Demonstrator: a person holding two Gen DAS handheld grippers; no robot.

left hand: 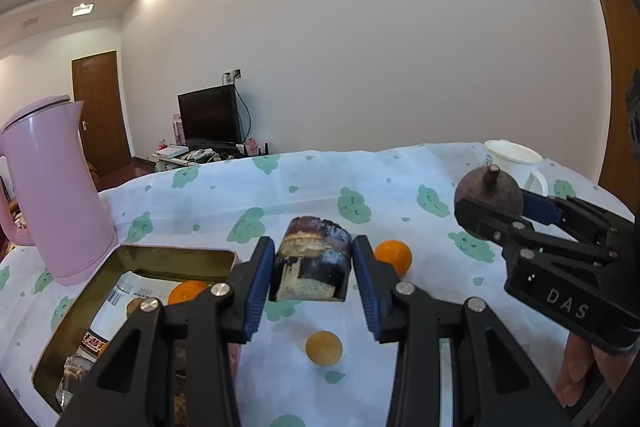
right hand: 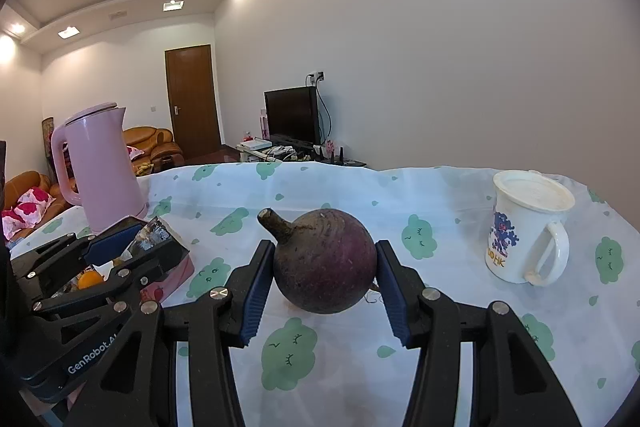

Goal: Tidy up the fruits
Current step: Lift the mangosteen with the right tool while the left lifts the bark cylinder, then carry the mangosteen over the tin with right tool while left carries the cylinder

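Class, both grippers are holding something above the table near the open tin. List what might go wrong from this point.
1. The round purple fruit is pinched only at its sides by the right gripper; it may roll out.
2. The left gripper holds a sugarcane piece beside the tin; a drop could miss.
3. The grippers could collide.

Two low close wrist views, shared tablecloth [left hand: 320, 187]

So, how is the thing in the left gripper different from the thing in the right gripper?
The left gripper holds a short sugarcane piece, a cylinder with flat cut ends; the right gripper holds a mangosteen, a round ball with a stubby stem. The sugarcane piece has dark and pale patches; the mangosteen is evenly purple-brown. Both are clamped between blue fingers above the tablecloth.
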